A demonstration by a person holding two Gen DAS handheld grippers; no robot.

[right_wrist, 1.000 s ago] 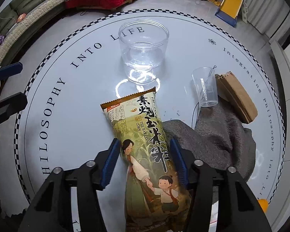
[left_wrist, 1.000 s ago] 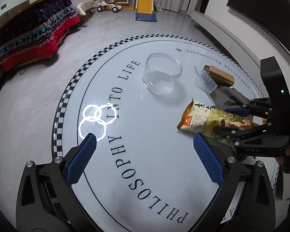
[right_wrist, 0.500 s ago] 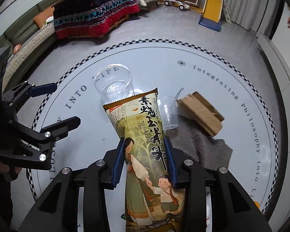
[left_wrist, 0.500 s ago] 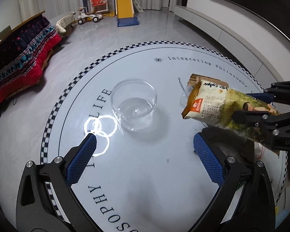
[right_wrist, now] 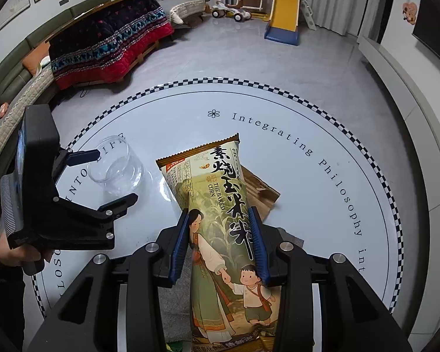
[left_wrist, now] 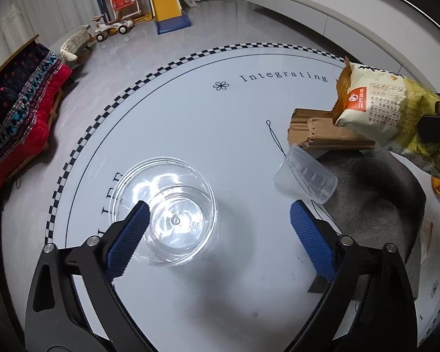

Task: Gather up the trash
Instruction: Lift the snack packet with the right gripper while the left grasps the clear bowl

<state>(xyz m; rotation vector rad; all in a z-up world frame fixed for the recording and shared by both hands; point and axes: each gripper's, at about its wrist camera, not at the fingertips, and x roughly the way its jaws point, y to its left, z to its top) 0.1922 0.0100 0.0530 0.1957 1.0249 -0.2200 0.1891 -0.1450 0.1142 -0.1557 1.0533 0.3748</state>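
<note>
Round white counter point(left_wrist: 190, 123) with checkered rim, in a playroom. Right tool point(right_wrist: 220, 243) was pinching the snack wrapper point(right_wrist: 220, 205) mid-length, lifted clear of the counter. Left tool point(left_wrist: 217, 228) was spread, empty, one finger at the clear bowl point(left_wrist: 164, 211). Beyond: small measuring cup point(left_wrist: 305, 179) on its side, torn cardboard point(left_wrist: 319, 132), grey cloth point(left_wrist: 375, 193). Judged: one item in hand, none visibly deposited; cup and cardboard left.

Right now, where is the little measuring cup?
In the left wrist view the measuring cup lies tipped on its side right of centre, at the grey cloth's edge, just below the brown cardboard.
</note>
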